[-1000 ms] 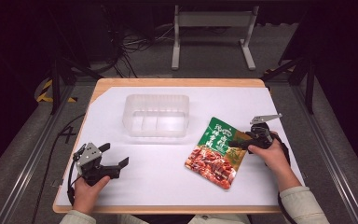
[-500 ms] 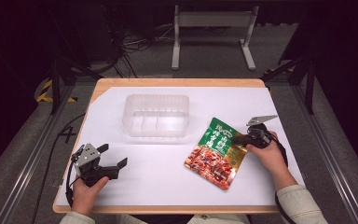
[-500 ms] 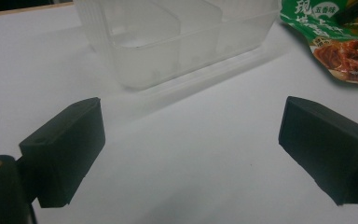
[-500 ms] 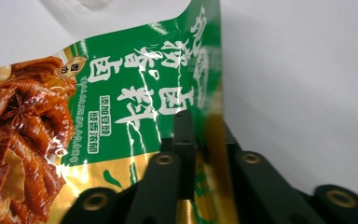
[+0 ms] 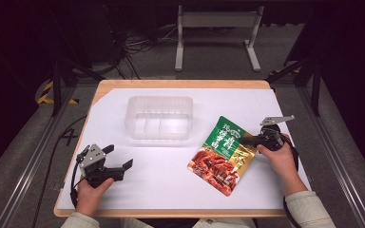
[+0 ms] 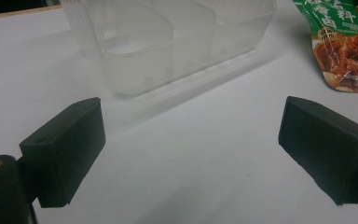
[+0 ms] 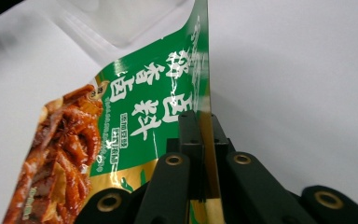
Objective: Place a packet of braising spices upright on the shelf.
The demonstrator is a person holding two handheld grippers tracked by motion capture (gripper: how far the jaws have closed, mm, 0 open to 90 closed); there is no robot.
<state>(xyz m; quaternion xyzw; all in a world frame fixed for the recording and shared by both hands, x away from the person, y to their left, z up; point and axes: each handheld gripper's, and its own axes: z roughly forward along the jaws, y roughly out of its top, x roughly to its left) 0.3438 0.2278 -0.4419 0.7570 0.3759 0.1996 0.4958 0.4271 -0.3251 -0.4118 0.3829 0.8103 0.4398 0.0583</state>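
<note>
A green and gold food pouch (image 5: 223,153) with a picture of braised meat lies on the white table right of centre. My right gripper (image 5: 253,140) is shut on the pouch's right edge; in the right gripper view its jaws pinch the pouch (image 7: 135,121) and the gripper (image 7: 204,140) holds the edge raised. A clear plastic tray (image 5: 159,117) with compartments stands empty at mid-table. My left gripper (image 5: 119,159) rests open near the front left, jaws wide apart (image 6: 191,149), facing the tray (image 6: 168,42) with nothing between them. A corner of the pouch (image 6: 345,51) shows at the upper right there.
The white table cover (image 5: 171,190) sits on a wooden table top whose edge (image 5: 180,84) shows at the back. Beyond it are a metal stand (image 5: 216,33) and cables (image 5: 138,42) on the floor. Dark rails run along both sides.
My right gripper has shifted slightly left along the pouch's right edge and stays closed on it. The left gripper has not moved.
</note>
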